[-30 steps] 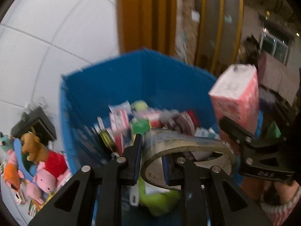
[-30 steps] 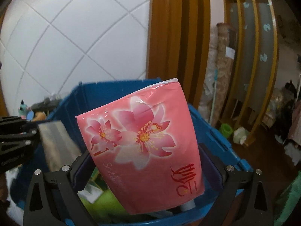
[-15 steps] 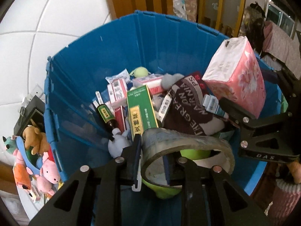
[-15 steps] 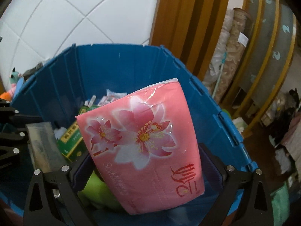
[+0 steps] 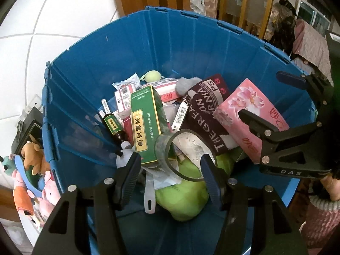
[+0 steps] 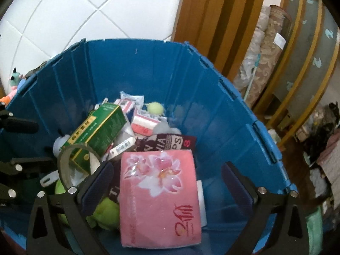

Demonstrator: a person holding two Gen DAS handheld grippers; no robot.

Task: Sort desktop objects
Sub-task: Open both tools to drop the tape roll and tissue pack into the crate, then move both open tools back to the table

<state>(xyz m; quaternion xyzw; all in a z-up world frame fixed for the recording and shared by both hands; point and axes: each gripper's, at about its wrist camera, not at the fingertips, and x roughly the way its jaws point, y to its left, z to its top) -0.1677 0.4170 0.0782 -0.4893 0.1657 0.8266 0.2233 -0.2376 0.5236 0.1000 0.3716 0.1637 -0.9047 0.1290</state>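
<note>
A blue bin [image 5: 191, 42] holds a heap of objects: a green box [image 5: 144, 123], a dark bottle [image 5: 113, 127], a dark printed cloth [image 5: 204, 110] and a green plush [image 5: 182, 195]. My left gripper [image 5: 171, 165] is open above the bin; a clear tape roll [image 5: 178, 155] lies free on the heap between its fingers. My right gripper [image 6: 165, 182] is open; the pink tissue pack [image 6: 159, 195] lies loose in the bin between its fingers. The pack also shows in the left wrist view [image 5: 250, 119], as does the right gripper [image 5: 276, 97].
Plush toys [image 5: 31, 174] and a black box [image 5: 25, 131] lie on the white tiled surface left of the bin. Wooden panels [image 6: 214, 14] and rolled fabric [image 6: 263, 48] stand behind the bin [image 6: 148, 68].
Both grippers opened over the bin. The tape roll dropped from the left gripper onto the heap. The pink tissue pack dropped from the right gripper into the bin.
</note>
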